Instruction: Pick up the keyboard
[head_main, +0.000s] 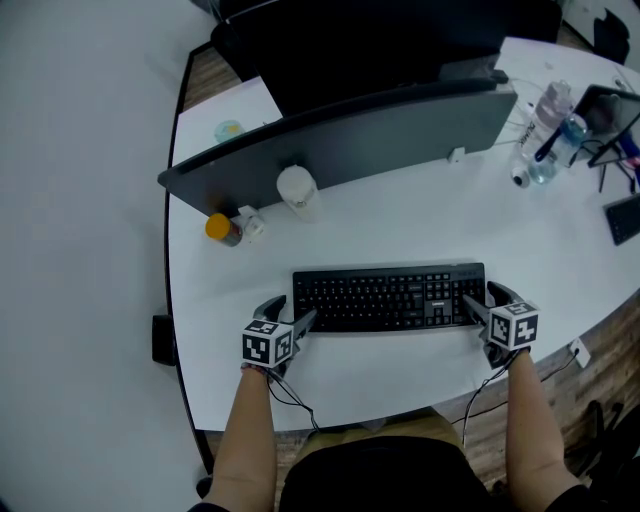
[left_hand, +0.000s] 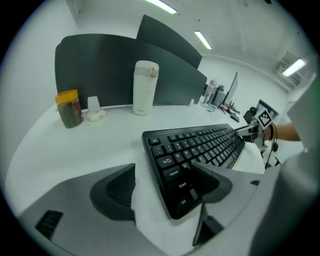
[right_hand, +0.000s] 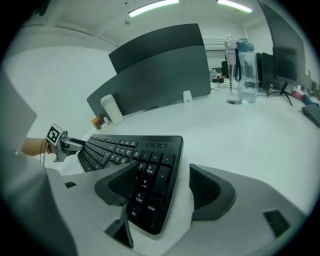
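Observation:
A black keyboard (head_main: 390, 297) lies flat on the white desk (head_main: 400, 225), near its front edge. My left gripper (head_main: 292, 313) is at the keyboard's left end, open, with that end (left_hand: 175, 170) between its jaws. One pad (left_hand: 117, 192) stands clear of the keyboard's far edge, and the other jaw reaches over the keys at the near edge. My right gripper (head_main: 486, 299) is open around the right end (right_hand: 150, 185). Its outer pad (right_hand: 210, 192) is apart from the far edge, and its other jaw lies over the number keys.
A grey divider (head_main: 350, 140) runs along the back of the desk. In front of it stand a white tumbler (head_main: 297, 188) and an orange-lidded jar (head_main: 222, 229). Clear bottles (head_main: 548, 140) and a dark tablet (head_main: 622, 218) are at the far right.

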